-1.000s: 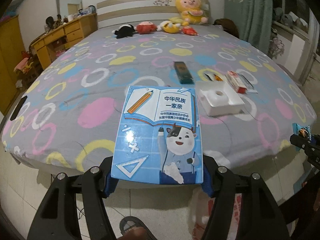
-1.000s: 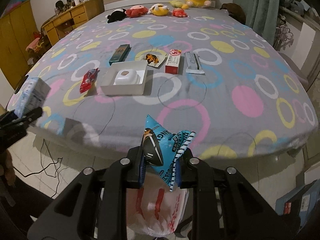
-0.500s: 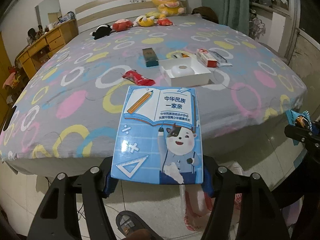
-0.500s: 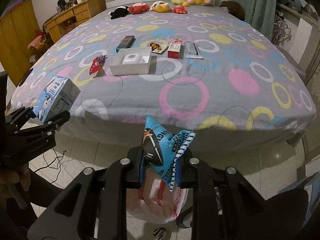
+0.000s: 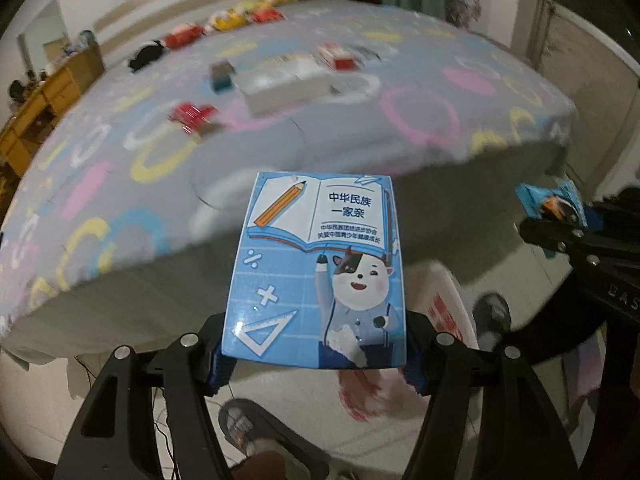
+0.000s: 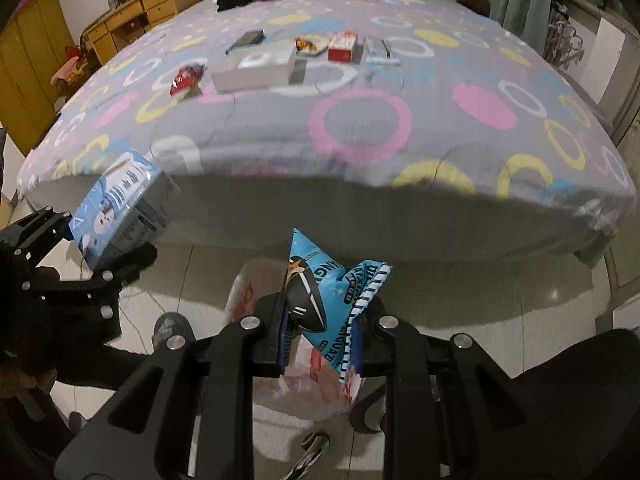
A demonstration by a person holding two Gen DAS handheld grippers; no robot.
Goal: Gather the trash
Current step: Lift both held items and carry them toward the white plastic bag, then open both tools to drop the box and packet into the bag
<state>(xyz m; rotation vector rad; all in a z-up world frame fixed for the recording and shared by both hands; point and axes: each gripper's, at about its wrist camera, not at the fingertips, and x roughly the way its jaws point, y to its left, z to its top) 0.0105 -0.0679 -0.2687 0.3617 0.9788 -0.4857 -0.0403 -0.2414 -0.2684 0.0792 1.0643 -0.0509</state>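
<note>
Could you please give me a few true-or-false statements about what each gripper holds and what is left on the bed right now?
1. The left gripper is shut on a blue carton printed with a cartoon cow. True.
2. The right gripper is open and holds nothing. False: it is shut on a blue snack packet.
3. A white and red plastic bag sits on the floor below the right gripper. True.
4. The white box has already been taken off the bed. False: it lies on the bedspread.
5. A red wrapper lies on the bed beside the white box. True.
</note>
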